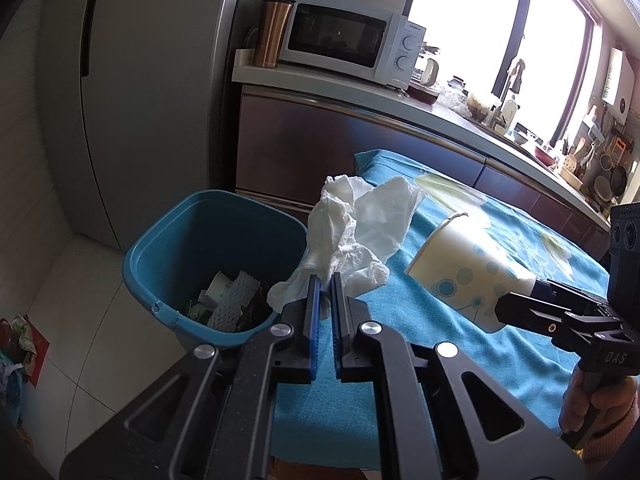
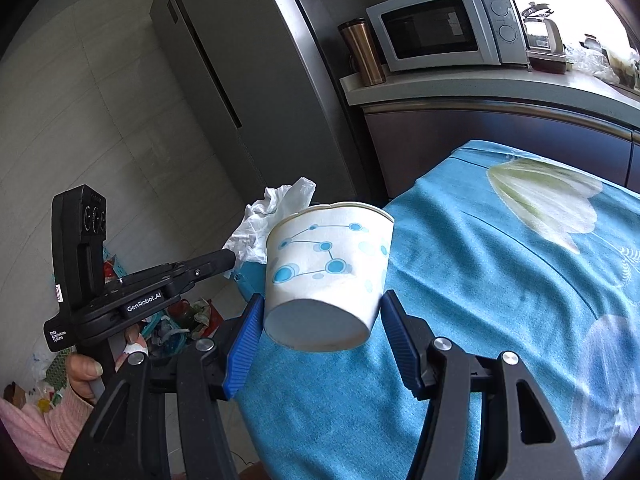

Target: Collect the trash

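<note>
Two grippers, left gripper (image 1: 325, 280) pinching tissue (image 1: 352, 232), "GenRobot.AI" label, right gripper (image 2: 322, 312) clamping dotted cup (image 2: 326, 276)

Both tools are matte black, angular metal frames with cut-out openings and round silver pivot screws. The left gripper (image 1: 325, 280) has ribbed blue rubber pads (image 1: 316, 312) lining its fingers; its side reads "GenRobot.AI", with a small white label near the handle. The right gripper (image 2: 322, 312) has matching blue pads (image 2: 246, 344) and the letters "DAS". A pink knitted sleeve (image 2: 44, 420) covers the left wrist.
</note>
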A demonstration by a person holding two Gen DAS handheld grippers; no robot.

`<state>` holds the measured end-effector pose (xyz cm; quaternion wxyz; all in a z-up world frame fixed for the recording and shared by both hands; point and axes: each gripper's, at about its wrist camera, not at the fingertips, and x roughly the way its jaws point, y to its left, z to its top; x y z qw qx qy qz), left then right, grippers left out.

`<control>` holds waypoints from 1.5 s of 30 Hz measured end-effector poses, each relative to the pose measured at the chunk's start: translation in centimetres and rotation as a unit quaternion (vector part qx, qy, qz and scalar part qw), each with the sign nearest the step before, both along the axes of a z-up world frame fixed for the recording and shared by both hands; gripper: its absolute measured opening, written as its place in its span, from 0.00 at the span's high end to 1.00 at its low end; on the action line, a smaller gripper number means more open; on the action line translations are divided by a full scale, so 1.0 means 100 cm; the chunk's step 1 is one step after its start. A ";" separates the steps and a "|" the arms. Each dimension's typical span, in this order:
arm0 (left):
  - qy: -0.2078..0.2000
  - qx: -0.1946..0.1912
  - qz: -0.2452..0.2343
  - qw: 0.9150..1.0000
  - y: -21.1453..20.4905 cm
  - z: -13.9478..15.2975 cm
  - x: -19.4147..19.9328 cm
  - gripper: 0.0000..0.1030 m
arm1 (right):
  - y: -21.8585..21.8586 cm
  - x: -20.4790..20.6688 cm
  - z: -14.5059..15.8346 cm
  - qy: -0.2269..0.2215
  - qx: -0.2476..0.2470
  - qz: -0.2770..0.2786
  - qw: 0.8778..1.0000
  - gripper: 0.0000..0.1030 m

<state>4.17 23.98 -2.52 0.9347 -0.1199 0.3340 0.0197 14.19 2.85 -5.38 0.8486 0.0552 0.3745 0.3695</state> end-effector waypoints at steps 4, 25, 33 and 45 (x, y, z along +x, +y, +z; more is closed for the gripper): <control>0.001 -0.001 0.005 1.000 0.005 -0.001 0.001 0.94 | 0.004 0.001 0.000 -0.001 -0.003 0.006 1.000 0.44; 0.002 -0.005 0.030 1.000 0.022 -0.004 -0.004 0.94 | 0.026 0.010 -0.002 -0.002 -0.018 0.036 0.999 0.44; 0.002 -0.006 0.038 0.999 0.030 -0.004 -0.004 0.94 | 0.033 0.014 -0.003 -0.004 -0.025 0.046 0.999 0.44; 0.005 -0.006 0.054 0.999 0.039 -0.007 -0.003 0.94 | 0.047 0.019 -0.005 -0.005 -0.039 0.064 0.997 0.44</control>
